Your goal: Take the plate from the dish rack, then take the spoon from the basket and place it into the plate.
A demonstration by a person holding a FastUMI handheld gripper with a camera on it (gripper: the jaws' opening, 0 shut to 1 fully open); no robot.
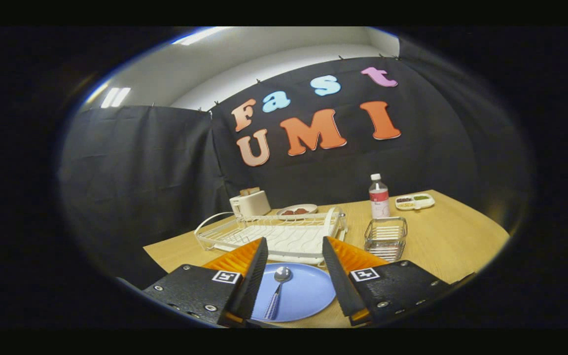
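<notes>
The gripper (294, 246) hangs above the wooden table (451, 236) with its two orange-ribbed fingers (244, 256) spread wide apart, holding nothing. Between them and below lies the blue plate (308, 296), flat on the table, and the spoon (278, 291) rests in the plate, its bowl pointing away from the gripper and its striped handle running back toward it. Neither finger touches the spoon or the plate.

Just beyond the fingertips sits the white wire dish rack (269, 231) on its white drain tray. To the right of the rack, beside the right finger, stands the small wire basket (386, 237). Behind the rack a white toaster (249, 202) holds slices of bread, and next to it a small plate of dark food (296, 211) lies near the booth's black wall. Farther right stands a clear bottle with a white cap and red label (378, 197), and beyond it a white divided tray of snacks (414, 201)
</notes>
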